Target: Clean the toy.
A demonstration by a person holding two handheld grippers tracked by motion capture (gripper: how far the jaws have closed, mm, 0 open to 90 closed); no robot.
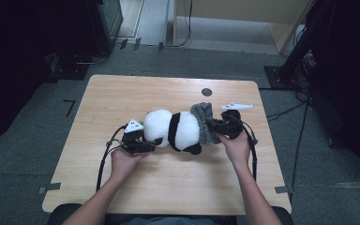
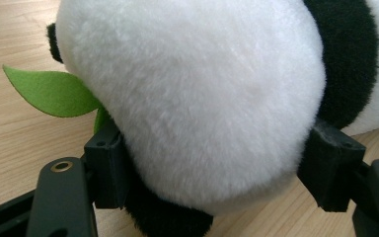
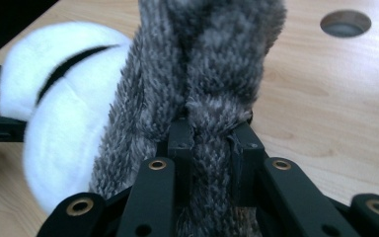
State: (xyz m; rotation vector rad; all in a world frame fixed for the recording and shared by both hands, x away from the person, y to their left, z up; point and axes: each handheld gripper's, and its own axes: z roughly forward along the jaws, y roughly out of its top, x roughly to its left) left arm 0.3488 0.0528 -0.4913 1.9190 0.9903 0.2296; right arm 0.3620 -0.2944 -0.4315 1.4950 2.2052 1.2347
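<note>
A black-and-white panda plush (image 1: 176, 129) lies on its side in the middle of the wooden table (image 1: 168, 187). A grey fuzzy cloth (image 1: 205, 121) is wrapped over its right end. My left gripper (image 1: 145, 143) grips the plush's left, white rounded end. In the left gripper view both pads press into the white fur (image 2: 202, 98) on either side, and a green felt leaf (image 2: 54, 91) sticks out behind. My right gripper (image 1: 214, 125) is shut on a fold of the grey cloth (image 3: 207, 59), pinched between the jaws of the right gripper (image 3: 212, 143). The white body (image 3: 64, 123) lies beyond, at left.
A round hole (image 1: 206, 92) sits in the tabletop behind the plush, also visible as the hole (image 3: 345, 23) in the right gripper view. Dark equipment stands (image 1: 300, 56) and cables (image 1: 286, 112) surround the table on the grey floor. Bare wood stretches in front of the plush.
</note>
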